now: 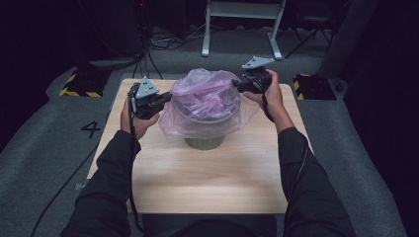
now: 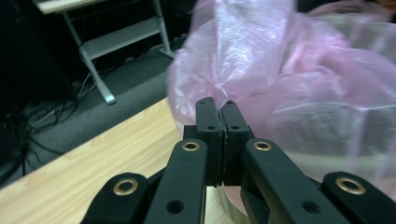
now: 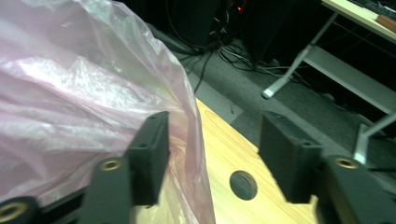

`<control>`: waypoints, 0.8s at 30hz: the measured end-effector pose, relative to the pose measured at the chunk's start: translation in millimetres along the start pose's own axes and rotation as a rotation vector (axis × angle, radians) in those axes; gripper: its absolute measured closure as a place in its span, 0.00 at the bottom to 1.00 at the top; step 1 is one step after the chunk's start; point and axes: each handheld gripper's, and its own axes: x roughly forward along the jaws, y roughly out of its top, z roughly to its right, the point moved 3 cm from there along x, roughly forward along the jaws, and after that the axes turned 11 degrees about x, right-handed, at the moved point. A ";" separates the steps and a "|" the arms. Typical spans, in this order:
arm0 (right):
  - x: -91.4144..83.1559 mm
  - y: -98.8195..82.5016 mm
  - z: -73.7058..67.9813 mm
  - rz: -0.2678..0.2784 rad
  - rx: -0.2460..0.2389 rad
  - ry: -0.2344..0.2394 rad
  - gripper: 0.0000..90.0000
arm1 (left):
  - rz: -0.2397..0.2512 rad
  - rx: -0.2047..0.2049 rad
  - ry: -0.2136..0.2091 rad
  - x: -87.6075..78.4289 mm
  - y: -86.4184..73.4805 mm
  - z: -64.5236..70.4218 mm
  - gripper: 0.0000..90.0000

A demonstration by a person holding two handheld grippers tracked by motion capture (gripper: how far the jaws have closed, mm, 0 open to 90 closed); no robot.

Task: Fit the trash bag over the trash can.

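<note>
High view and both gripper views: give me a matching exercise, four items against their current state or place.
Items:
1. left claw
2. right claw
3. pink bag
4. grey bin

States:
A. jaws apart, bag film beside one jaw
B. stands on the wooden table
C. jaws shut on pink film
D. draped over the bin's rim

Pairs: 1-C, 2-A, 3-D, 4-B

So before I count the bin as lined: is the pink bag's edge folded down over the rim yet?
Folded over. The pink bag drapes down outside the bin on all the sides seen in the high view.
</note>
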 end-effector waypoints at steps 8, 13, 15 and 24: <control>-19.3 -6.4 3.8 0.026 -0.013 0.099 0.37 | -0.035 -0.021 0.055 7.4 -13.1 -14.5 0.99; -25.7 -12.8 13.5 -0.004 -0.045 0.098 0.75 | -0.048 -0.040 0.063 17.2 -19.9 -24.1 0.99; -21.5 -16.4 15.4 -0.026 -0.048 0.095 0.84 | -0.050 -0.048 0.060 22.1 -22.1 -27.5 0.99; 14.6 -27.5 17.2 -0.024 0.057 0.034 0.98 | -0.037 -0.103 0.020 52.3 -29.0 -34.1 0.99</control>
